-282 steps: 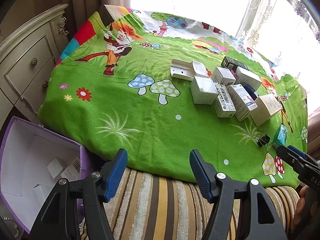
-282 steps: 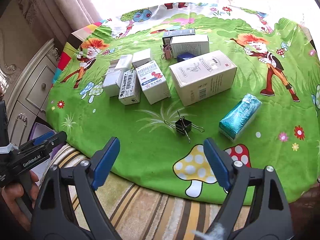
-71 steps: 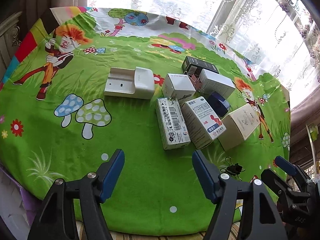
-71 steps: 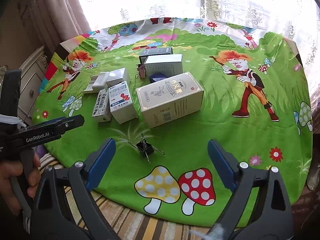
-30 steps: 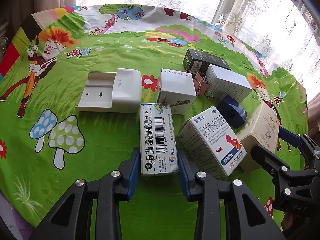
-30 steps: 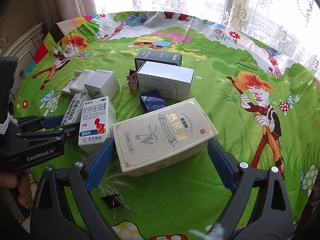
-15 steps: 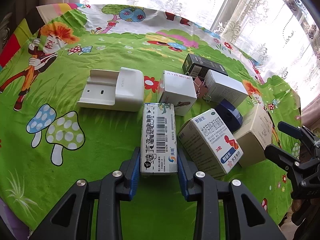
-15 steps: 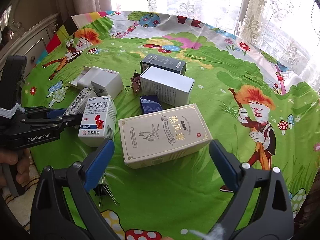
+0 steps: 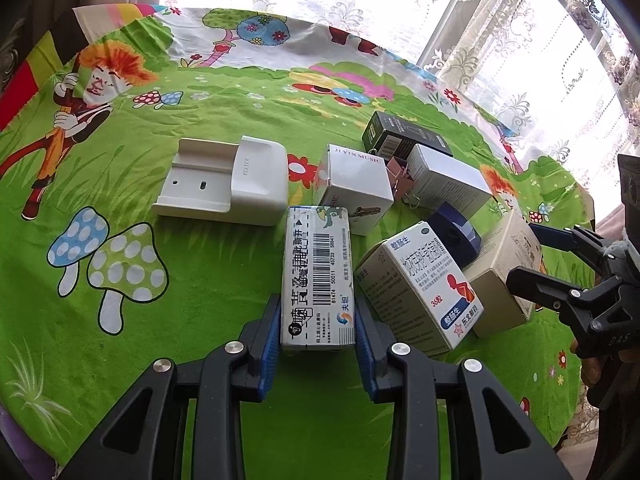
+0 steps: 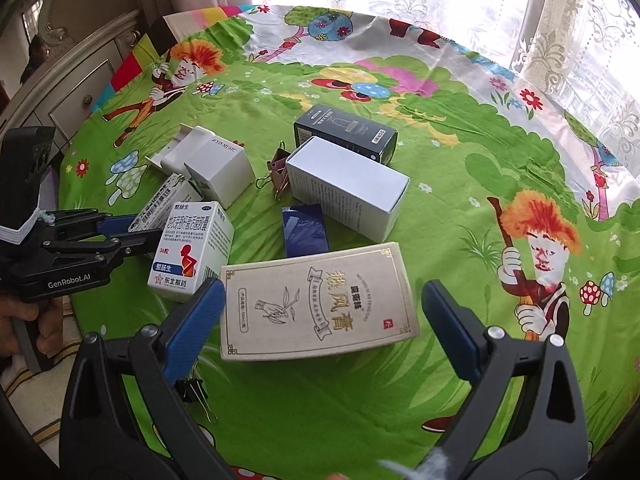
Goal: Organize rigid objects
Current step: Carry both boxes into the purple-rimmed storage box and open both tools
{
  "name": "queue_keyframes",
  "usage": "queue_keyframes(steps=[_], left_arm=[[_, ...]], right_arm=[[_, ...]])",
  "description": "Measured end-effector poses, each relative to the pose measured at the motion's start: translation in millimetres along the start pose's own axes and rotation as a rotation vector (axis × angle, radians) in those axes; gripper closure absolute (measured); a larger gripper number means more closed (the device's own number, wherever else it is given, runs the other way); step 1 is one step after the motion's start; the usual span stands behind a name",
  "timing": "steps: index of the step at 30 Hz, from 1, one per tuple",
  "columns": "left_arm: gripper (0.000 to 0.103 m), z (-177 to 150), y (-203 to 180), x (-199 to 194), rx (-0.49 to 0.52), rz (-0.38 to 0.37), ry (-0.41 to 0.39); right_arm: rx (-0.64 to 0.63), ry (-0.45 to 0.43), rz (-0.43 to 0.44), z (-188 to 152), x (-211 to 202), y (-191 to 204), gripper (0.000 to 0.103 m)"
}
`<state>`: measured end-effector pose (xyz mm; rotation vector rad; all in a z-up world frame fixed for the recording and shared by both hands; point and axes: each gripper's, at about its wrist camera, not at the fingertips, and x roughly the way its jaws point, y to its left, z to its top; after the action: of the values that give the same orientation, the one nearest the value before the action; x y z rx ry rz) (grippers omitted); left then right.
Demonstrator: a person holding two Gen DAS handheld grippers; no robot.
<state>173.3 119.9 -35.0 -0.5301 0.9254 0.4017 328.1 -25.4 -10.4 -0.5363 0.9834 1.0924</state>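
**Two grippers, two boxes**

The left gripper [image 9: 316, 344] is squeezed shut on the near end of the barcode box [image 9: 318, 276]. The box lies flat on the green cloth [image 9: 208, 280] that covers the counter. Its long side points away from the gripper, toward the white cube box [image 9: 354, 192]. The pads hold it by its two long sides.

The right gripper [image 10: 320, 320] is wide open, and its jaws have just been opening more. The big tan box [image 10: 316, 304] sits between them, but the pads do not touch it yet. This box lies flat too. Its long side runs across, from one pad to the other.

To do this step well, I think the left gripper should lift the barcode box straight up, so it does not bump the red and blue pill box [image 9: 420, 288] just beside it. The right gripper looks only just wide enough for the tan box. It may be easier to turn and grab it across the short way. A black clip [image 10: 196, 392] lies near the left pad, so watch that too.
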Motion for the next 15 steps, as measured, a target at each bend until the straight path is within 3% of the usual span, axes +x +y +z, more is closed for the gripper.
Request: queue_keyframes(steps=[4, 12, 15], left_arm=[[0.068, -0.5, 0.0, -0.3, 0.004, 0.002, -0.002], [0.069, -0.7, 0.8, -0.7, 0.003, -0.003, -0.006], [0.069, -1.7, 1.5, -2.3, -0.001, -0.005, -0.009]], right_arm=[[0.045, 0.007, 0.017, -1.0, 5.4, -2.6, 0.001], [0.012, 0.038, -0.016, -9.8, 14.8, 11.5, 0.001], [0.072, 0.026, -0.02, -13.2, 14.9, 8.7, 0.002]])
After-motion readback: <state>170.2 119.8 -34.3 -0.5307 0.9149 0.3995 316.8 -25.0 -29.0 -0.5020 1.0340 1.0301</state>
